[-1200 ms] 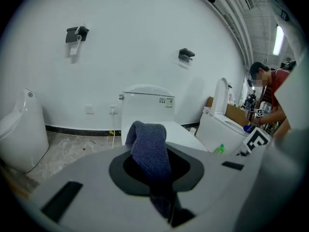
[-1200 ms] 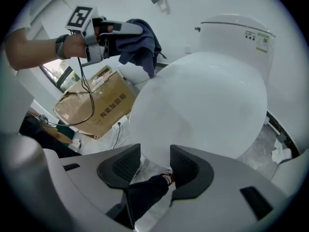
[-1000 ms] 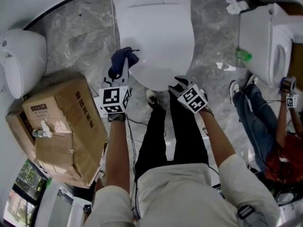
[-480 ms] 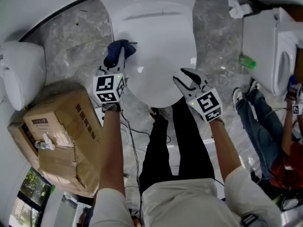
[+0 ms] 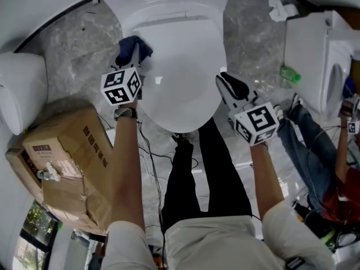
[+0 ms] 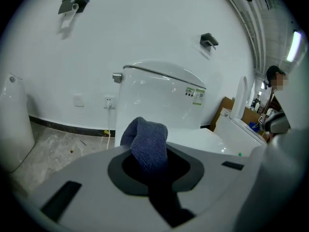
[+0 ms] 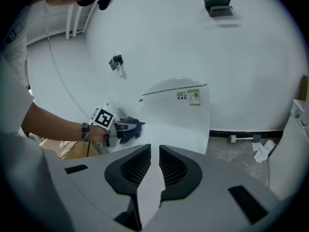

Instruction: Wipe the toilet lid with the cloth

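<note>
Cloth point(image 6: 147, 141) is the first thing I see between the fingers of my left gripper point(image 6: 154, 159): they are clamped on a bunched wad of dark blue knitted fabric, and a rounded fold of it pokes out past the tips. The fingers of my right gripper point(image 7: 154, 161) have just been closing and now stand nearly together, with only a narrow slit between them and nothing in it. That gripper hangs over the front right edge of the toilet lid point(image 5: 180, 77) and holds nothing. In the head view the cloth sits at the lid's back left edge, close to the hinge line below the tank point(image 6: 159, 100). I cannot tell whether it is pressed onto the lid or just beside it. The lid is shut, glossy white and smooth, with bright highlights across it. I see no streaks, damp trails or dirt on it, so nothing shows which parts have been wiped. My judgement is that the wipe is at or near its start, with the cloth brought to one corner and the broad middle, front and right side of the lid left to cover. A cardboard box point(image 5: 67, 162) stands on the marble floor to the left of the lid.
</note>
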Demonstrator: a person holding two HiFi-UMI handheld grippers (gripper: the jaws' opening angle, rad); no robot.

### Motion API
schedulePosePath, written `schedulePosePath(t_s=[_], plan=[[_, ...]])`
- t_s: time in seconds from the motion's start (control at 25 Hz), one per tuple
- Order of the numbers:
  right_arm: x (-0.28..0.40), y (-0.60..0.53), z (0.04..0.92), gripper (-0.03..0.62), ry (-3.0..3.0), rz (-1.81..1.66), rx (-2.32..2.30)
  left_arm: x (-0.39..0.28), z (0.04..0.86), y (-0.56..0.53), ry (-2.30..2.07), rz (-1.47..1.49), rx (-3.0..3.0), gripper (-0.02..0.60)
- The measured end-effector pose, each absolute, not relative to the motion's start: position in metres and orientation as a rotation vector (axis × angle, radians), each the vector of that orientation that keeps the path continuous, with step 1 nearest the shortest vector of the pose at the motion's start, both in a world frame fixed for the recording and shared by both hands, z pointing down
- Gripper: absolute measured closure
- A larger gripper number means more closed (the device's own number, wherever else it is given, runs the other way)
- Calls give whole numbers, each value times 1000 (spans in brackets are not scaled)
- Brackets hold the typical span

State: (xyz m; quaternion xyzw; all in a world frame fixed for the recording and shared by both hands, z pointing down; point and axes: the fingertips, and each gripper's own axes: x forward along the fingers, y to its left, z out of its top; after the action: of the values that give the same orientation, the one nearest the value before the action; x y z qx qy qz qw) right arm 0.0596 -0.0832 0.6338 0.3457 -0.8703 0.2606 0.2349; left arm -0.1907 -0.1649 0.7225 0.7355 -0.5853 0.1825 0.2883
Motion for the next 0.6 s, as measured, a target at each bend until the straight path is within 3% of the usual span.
schedulePosePath(t_s=[0.32, 0.6], plan=[[86, -86, 637, 522, -2363, 726, 971, -169, 726, -190, -1616, 560, 1957, 535], [109, -85, 632, 522, -2347, 722, 1023, -109, 721, -212, -1518, 597, 2062, 535]])
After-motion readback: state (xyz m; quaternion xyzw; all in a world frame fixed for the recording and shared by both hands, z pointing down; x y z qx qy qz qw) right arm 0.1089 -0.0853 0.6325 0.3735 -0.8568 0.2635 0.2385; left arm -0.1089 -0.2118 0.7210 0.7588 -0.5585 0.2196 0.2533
